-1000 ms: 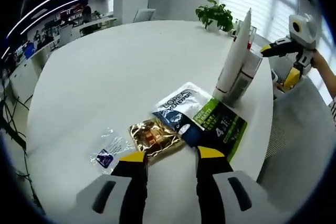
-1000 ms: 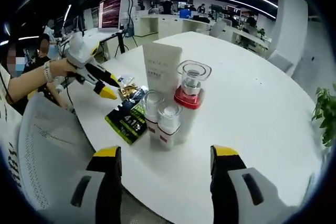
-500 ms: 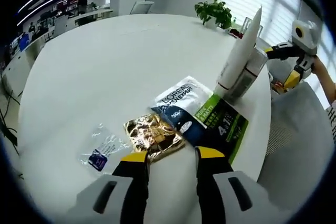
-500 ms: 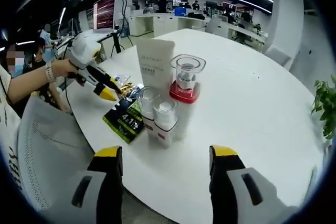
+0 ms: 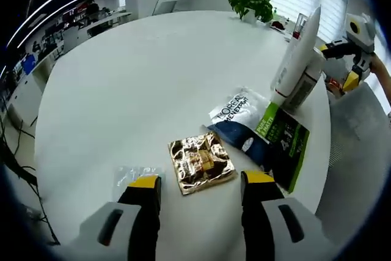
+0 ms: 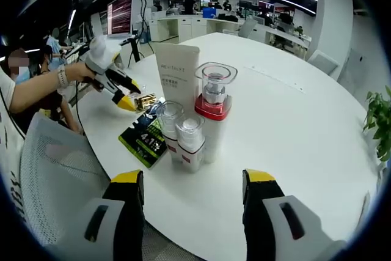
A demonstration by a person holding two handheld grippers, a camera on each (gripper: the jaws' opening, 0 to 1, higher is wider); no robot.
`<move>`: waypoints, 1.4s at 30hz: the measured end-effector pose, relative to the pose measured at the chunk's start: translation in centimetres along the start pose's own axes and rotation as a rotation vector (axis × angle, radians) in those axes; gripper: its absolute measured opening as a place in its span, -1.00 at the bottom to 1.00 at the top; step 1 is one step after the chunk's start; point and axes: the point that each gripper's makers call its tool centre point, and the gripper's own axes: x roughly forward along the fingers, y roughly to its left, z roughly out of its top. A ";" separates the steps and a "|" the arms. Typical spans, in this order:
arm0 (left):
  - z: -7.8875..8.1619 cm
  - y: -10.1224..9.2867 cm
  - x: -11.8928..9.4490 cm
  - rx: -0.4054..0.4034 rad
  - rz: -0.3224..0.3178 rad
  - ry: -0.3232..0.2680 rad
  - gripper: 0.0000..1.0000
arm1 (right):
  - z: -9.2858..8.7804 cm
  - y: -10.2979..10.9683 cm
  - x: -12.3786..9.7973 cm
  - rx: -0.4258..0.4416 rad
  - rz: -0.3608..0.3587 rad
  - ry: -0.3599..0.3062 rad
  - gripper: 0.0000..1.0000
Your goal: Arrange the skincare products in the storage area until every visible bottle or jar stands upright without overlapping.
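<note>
A white tube point(image 6: 177, 74) stands upright beside a bottle with a red collar and clear cap point(image 6: 215, 99). In front of them stand two small clear-capped bottles point(image 6: 170, 120) point(image 6: 190, 140). My right gripper point(image 6: 194, 178) is open, short of this group and apart from it. Flat on the table lie a gold sachet point(image 5: 201, 162), a white and blue sachet point(image 5: 238, 114), a green and black sachet point(image 5: 284, 145) and a clear sachet point(image 5: 129, 174). My left gripper point(image 5: 200, 180) is open just behind the gold sachet, and its left finger covers part of the clear sachet. The left gripper point(image 6: 128, 97) appears held by a person's hand point(image 6: 72, 74).
The round white table point(image 5: 134, 77) has wide bare room beyond the sachets. A mesh chair point(image 6: 55, 175) stands at its near edge. A potted plant point(image 5: 250, 4) sits at the far rim. The right gripper point(image 5: 351, 38) shows behind the white tube point(image 5: 299, 59).
My left gripper has moved from the green and blue sachets over to the gold sachet, with its jaws a little wider apart. The right gripper has barely moved.
</note>
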 end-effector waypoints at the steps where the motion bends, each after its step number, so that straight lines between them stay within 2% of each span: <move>1: 0.1 -0.2 0.0 0.001 -0.001 -0.005 0.01 | 0.0 0.0 0.0 0.000 0.001 0.000 0.30; 4: 0.5 -1.2 0.2 0.019 -0.016 -0.012 0.03 | -0.2 0.0 0.1 0.000 0.004 0.006 0.30; 7: 0.2 -1.6 0.9 0.030 -0.023 0.007 0.07 | -0.3 0.3 0.2 -0.001 0.018 0.010 0.25; 9: 0.0 -1.3 1.2 0.022 -0.022 0.013 0.09 | 0.0 0.4 0.2 -0.005 0.018 -0.001 0.25; 17: 0.2 -0.6 1.1 0.095 0.015 0.033 0.06 | -0.1 0.2 0.0 0.005 0.013 -0.001 0.23; 20: 0.3 -0.7 1.0 0.092 0.006 0.033 0.04 | -0.2 0.1 0.1 0.007 0.008 0.001 0.19; 24: 0.0 -0.1 1.1 0.171 0.020 0.061 -0.05 | -0.1 0.2 0.1 0.017 0.012 -0.007 0.18; 26: 0.1 -0.4 1.1 0.159 0.017 0.064 -0.03 | -0.1 0.2 0.1 0.019 0.013 -0.008 0.19; 29: 0.1 -0.3 1.1 0.179 0.007 0.069 -0.03 | -0.1 0.1 0.0 0.020 0.010 -0.009 0.18; 36: 0.3 0.1 1.3 0.230 -0.025 0.087 -0.24 | -0.4 0.1 -0.1 0.029 0.012 -0.009 0.17; 37: 0.4 0.6 1.4 0.230 -0.025 0.091 -0.24 | -0.4 0.1 -0.1 0.029 0.011 -0.009 0.17; 39: 0.2 0.4 1.3 0.246 -0.038 0.101 -0.24 | -0.4 0.1 -0.1 0.029 0.010 -0.010 0.17; 42: 0.4 0.3 1.4 0.310 -0.067 0.099 -0.25 | -0.5 0.0 -0.2 0.034 0.007 -0.011 0.16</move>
